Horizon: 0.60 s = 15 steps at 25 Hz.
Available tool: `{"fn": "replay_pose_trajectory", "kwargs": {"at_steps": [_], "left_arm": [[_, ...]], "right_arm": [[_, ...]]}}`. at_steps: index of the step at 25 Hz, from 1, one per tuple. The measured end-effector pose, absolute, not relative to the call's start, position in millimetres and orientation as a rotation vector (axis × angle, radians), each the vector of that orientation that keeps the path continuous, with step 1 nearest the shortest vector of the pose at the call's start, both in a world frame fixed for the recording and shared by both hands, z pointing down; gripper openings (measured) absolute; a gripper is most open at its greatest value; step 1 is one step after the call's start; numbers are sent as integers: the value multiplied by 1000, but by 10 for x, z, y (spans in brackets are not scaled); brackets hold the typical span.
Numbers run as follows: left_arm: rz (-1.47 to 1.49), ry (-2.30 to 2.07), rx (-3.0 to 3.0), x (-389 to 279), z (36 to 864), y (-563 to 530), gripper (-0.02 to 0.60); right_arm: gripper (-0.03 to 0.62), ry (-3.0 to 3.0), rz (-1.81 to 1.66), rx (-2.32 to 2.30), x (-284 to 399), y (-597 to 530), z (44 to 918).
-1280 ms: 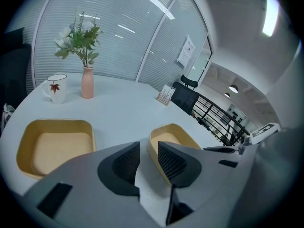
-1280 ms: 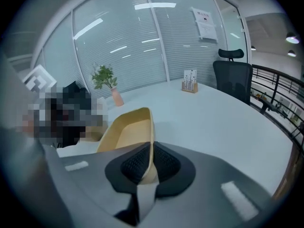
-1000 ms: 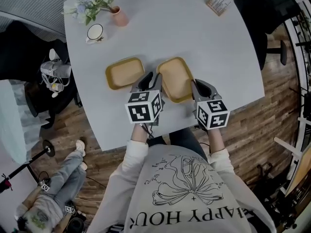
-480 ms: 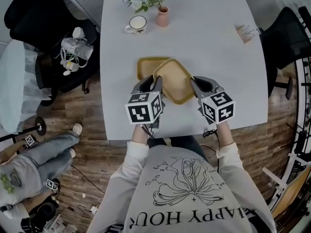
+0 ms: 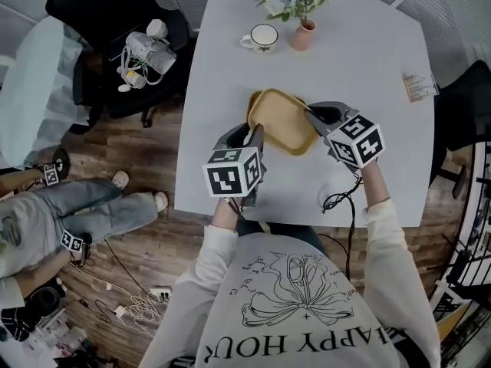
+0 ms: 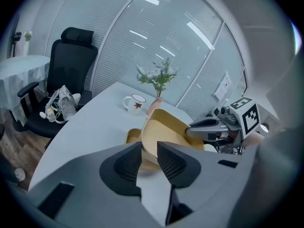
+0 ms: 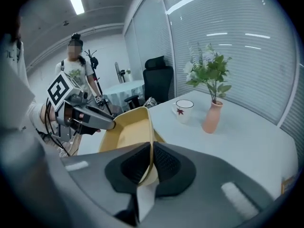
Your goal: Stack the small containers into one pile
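Note:
Two shallow yellow trays lie on the white table (image 5: 368, 152). The upper tray (image 5: 280, 119) rests tilted over the lower tray (image 6: 133, 136), of which only a left edge shows. My right gripper (image 5: 310, 114) is shut on the upper tray's right rim (image 7: 148, 127). On the tray's left side my left gripper (image 5: 252, 131) has its jaws opening. In the left gripper view its pads (image 6: 128, 163) stand apart with the tray's rim (image 6: 144, 132) at the gap, not pressed. The right gripper (image 6: 191, 128) shows across the tray there.
A mug (image 5: 263, 37) and a pink vase of flowers (image 5: 301, 33) stand at the table's far side, and a small packet (image 5: 418, 87) lies at the right edge. A black chair (image 5: 115, 6) holds gear on the left. A person sits on the floor (image 5: 46, 221). A cable (image 5: 337, 198) lies by my right wrist.
The right-hand tray was carried left, held at both rims, and now lies over the other tray. The left gripper's jaws have loosened from its rim. The head view has shifted.

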<state>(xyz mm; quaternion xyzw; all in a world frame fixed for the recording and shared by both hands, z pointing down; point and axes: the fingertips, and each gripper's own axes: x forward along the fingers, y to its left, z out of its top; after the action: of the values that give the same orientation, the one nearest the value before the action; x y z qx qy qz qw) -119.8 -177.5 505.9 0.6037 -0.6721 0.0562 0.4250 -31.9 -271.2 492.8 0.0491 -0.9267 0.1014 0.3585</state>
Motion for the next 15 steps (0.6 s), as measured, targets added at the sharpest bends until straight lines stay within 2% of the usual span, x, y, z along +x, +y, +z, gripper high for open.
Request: {"fn": "replay_pose_trajectory", "kwargs": {"at_steps": [15], "left_arm": [[77, -1661, 1345, -1264, 5425, -1781, 121]], "right_arm": [[28, -2258, 313, -223, -688, -2933, 5513]]}}
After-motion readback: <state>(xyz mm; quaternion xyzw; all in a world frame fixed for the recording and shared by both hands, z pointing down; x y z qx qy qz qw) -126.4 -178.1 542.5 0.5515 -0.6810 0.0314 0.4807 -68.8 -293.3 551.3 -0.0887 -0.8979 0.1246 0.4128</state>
